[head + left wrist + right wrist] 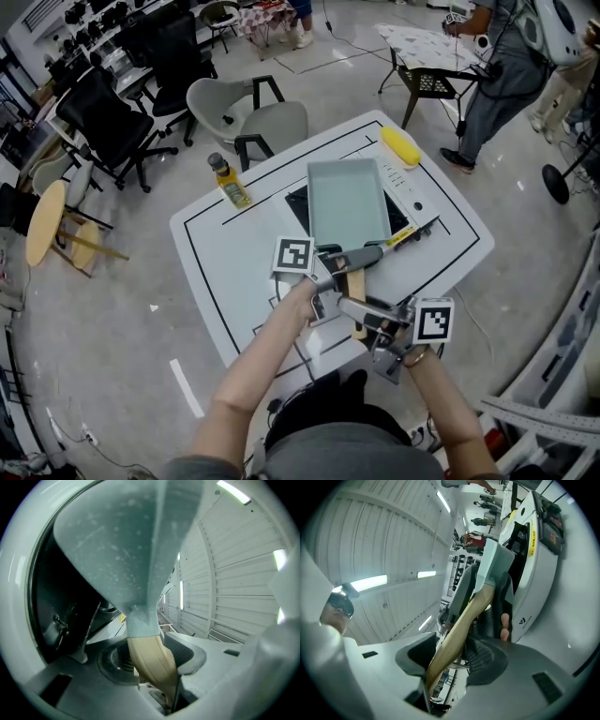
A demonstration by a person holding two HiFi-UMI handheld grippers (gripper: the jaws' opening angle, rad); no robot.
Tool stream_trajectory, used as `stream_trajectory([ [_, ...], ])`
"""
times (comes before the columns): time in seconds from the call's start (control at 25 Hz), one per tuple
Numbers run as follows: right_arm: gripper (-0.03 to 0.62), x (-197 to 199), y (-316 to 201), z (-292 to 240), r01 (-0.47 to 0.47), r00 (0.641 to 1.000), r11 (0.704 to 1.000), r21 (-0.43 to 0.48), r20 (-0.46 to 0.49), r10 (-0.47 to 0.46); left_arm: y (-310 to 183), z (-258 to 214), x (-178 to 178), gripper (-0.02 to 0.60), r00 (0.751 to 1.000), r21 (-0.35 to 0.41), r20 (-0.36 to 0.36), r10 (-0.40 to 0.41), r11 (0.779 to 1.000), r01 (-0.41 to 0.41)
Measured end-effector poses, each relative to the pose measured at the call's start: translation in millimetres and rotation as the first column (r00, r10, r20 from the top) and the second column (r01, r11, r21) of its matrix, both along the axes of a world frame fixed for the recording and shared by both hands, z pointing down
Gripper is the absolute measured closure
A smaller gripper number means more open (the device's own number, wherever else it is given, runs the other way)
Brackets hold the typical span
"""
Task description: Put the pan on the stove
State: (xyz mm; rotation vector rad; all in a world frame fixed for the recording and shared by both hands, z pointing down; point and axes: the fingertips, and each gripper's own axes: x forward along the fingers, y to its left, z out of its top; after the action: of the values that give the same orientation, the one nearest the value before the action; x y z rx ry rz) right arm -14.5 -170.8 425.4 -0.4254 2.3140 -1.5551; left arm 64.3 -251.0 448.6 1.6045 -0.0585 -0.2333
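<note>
Pan (349, 202) held over the stove (298, 202) by its wooden handle (356, 286), with both tools clamped on it.

The pale teal pan is seen mid-desk (225, 272), covering most of the black stove; whether it rests on it cannot be told. The handle is pointed toward 6 o'clock and is gripped by the left tool (342, 267) near the pan and by the right tool (361, 314) at its far end. A corn cob (400, 146) is laid at 1 o'clock of the pan, and a bottle (230, 183) is stood at 9 o'clock.
</note>
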Motion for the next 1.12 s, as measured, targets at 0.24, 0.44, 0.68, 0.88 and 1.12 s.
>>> stream_trajectory([
  [0.24,0.402,1.3,0.7,0.5,-0.002,1.0,1.0,0.0,-0.001,0.002,6.2,-3.5,-1.5,0.403,1.0,0.009,-0.008,-0.01,1.0,0.01],
  [0.44,0.379,2.6,1.3,-0.4,0.005,1.0,1.0,0.012,0.0,-0.005,8.9,-2.6,-3.4,0.388,1.0,0.015,0.002,-0.022,1.0,0.022],
  [0.68,0.347,5.5,3.1,-4.3,-0.001,1.0,1.0,0.008,0.03,0.001,10.0,-2.3,-8.5,0.38,0.999,0.017,0.012,-0.041,0.999,0.041],
  [0.88,0.341,17.0,6.0,-5.6,-0.03,0.999,1.0,0.002,0.042,0.03,14.6,-4.8,-12.7,0.376,0.998,0.014,0.005,-0.061,0.998,0.061],
  [1.12,0.341,25.4,7.9,-0.8,-0.043,0.999,0.999,-0.004,0.001,0.043,13.0,-3.0,-14.6,0.376,0.997,0.014,0.015,-0.08,0.997,0.08],
])
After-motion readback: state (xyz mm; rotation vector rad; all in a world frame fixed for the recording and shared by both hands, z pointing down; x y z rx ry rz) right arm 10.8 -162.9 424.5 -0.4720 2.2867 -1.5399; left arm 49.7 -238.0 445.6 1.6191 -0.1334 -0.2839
